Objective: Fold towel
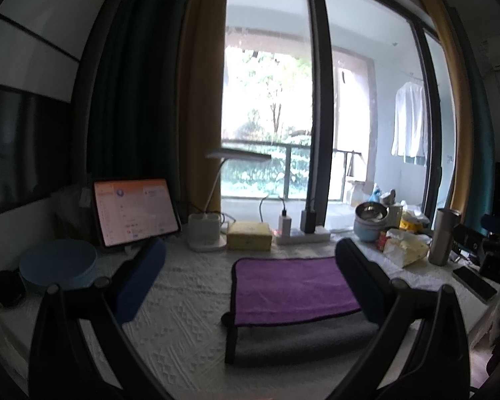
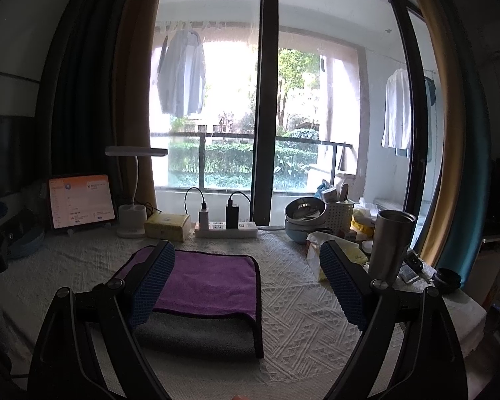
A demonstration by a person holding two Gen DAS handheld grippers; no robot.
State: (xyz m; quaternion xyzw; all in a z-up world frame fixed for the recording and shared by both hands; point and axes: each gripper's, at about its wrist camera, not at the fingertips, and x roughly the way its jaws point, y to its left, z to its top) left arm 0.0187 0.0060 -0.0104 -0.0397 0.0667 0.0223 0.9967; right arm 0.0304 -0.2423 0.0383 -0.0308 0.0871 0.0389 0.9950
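Note:
A towel (image 1: 293, 290) lies on the white quilted table cover, purple on top with a grey side showing along its near edge and a dark hem. It looks folded partway, the purple layer over the grey one. It also shows in the right wrist view (image 2: 210, 286). My left gripper (image 1: 250, 256) is open and empty above the table, with its right finger over the towel's right edge. My right gripper (image 2: 246, 260) is open and empty, with its left finger over the towel's left part.
At the back stand a tablet (image 1: 133, 210), a white lamp base (image 1: 205, 233), a yellow tissue box (image 1: 250, 236) and a power strip (image 2: 226, 228). On the right are stacked bowls (image 2: 303, 220), a steel tumbler (image 2: 388, 246), a tissue pack (image 1: 405, 246) and a phone (image 1: 473, 281). A blue plate stack (image 1: 58, 263) sits left.

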